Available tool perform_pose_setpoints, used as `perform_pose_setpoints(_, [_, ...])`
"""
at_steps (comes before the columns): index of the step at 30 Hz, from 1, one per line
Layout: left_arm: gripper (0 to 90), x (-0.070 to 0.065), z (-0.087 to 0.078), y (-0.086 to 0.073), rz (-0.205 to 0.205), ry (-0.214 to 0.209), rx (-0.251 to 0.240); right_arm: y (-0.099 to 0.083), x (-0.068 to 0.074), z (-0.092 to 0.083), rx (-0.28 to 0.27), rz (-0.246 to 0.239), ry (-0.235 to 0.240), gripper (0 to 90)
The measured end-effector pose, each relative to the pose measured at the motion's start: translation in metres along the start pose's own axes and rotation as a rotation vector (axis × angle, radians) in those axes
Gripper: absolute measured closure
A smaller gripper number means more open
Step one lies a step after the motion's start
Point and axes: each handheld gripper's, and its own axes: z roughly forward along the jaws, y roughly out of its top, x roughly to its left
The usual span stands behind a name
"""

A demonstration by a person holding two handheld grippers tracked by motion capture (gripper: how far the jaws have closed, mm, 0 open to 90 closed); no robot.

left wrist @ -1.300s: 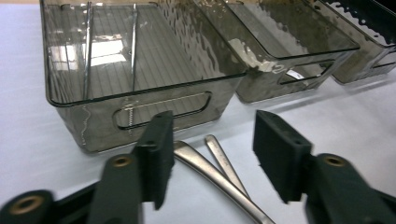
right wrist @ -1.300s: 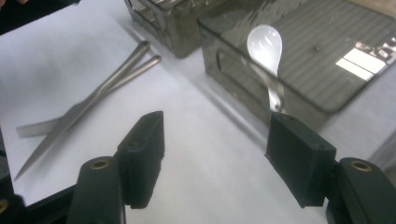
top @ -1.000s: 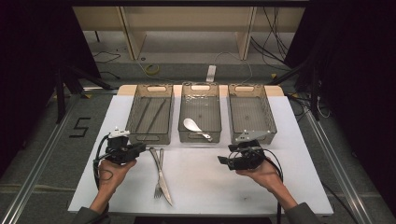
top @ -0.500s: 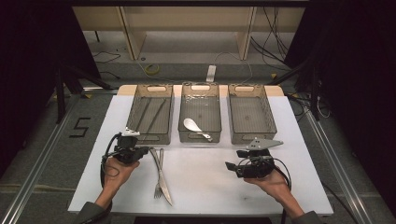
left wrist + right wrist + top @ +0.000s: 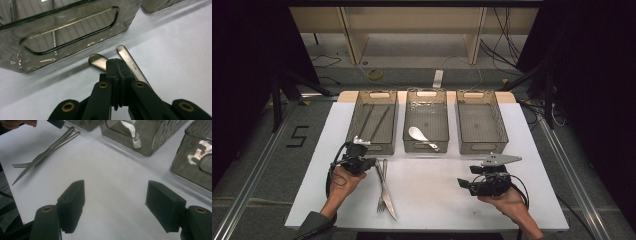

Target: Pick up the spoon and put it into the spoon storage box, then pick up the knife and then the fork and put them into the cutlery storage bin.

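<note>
A fork (image 5: 379, 199) and a knife (image 5: 388, 196) lie crossed on the white table (image 5: 437, 210), handles pointing at the left bin (image 5: 373, 148). My left gripper (image 5: 373, 163) is at their handle ends. In the left gripper view its jaws (image 5: 116, 65) are pressed together with nothing visible between them. The fork handle (image 5: 96, 61) and knife handle (image 5: 130, 63) lie just past the tips. My right gripper (image 5: 461, 184) hovers at the right front, open over bare table (image 5: 116, 195). Its jaws have just been opening a little and nothing is between them.
Three clear bins stand in a row at the back. The left bin holds long dark utensils (image 5: 374, 120), the middle bin (image 5: 426, 148) a white spoon (image 5: 421, 136), and the right bin (image 5: 482, 149) looks empty. The table's front edge is close to both hands.
My left gripper has slid right to the handle ends and its jaws have closed. My right gripper has moved right and toward the front edge.
</note>
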Motion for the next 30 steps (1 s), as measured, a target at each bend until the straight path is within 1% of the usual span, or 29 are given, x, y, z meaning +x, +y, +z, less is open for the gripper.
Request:
perform_pose_setpoints(1, [88.7,0.001,0.000,0.000,0.006,0.001,0.012,0.000,0.000,0.000,0.001,0.000,0.000,32.3])
perform_pose_setpoints(2, [88.7,0.001,0.001,0.000,0.004,-0.002,0.019,-0.001,0.001,0.000,0.001,0.003,0.000,32.2])
perform_pose_setpoints(8, [88.7,0.003,0.006,-0.001,-0.007,0.015,0.068,-0.002,0.002,-0.001,0.005,-0.003,0.001,32.2])
perform_pose_setpoints(10, [88.7,0.002,0.008,-0.001,-0.008,0.018,0.085,-0.002,0.003,-0.001,0.005,-0.008,0.004,32.2])
perform_pose_setpoints(12, [88.7,-0.001,0.011,0.000,0.001,0.026,0.096,-0.003,0.003,0.000,0.009,-0.009,0.003,32.3])
perform_pose_setpoints(13, [88.7,-0.002,0.012,0.001,0.007,0.026,0.109,-0.003,0.003,0.000,0.010,-0.009,0.005,32.3])
perform_pose_setpoints(15, [88.6,-0.003,0.014,0.002,0.007,0.033,0.115,-0.003,0.003,0.000,0.013,-0.008,0.006,32.3])
perform_pose_setpoints(19, [88.7,-0.003,0.016,0.004,-0.012,0.019,0.108,-0.003,0.003,0.000,0.013,-0.010,0.006,32.3])
perform_pose_setpoints(21, [88.7,-0.004,0.017,0.005,-0.008,0.015,0.109,-0.003,0.004,0.000,0.015,-0.012,0.005,32.3])
perform_pose_setpoints(23, [88.7,-0.005,0.020,0.006,-0.021,-0.005,0.113,-0.003,0.004,0.000,0.012,-0.012,0.004,32.4])
perform_pose_setpoints(24, [88.7,-0.005,0.022,0.006,-0.019,-0.011,0.122,-0.003,0.005,0.000,0.012,-0.013,0.005,32.4])
perform_pose_setpoints(26, [88.6,-0.006,0.023,0.008,-0.015,-0.009,0.125,-0.003,0.005,0.000,0.015,-0.015,0.007,32.4])
perform_pose_setpoints(30, [88.6,-0.005,0.023,0.008,-0.031,-0.018,0.124,-0.003,0.005,0.001,0.022,-0.016,0.006,32.7])
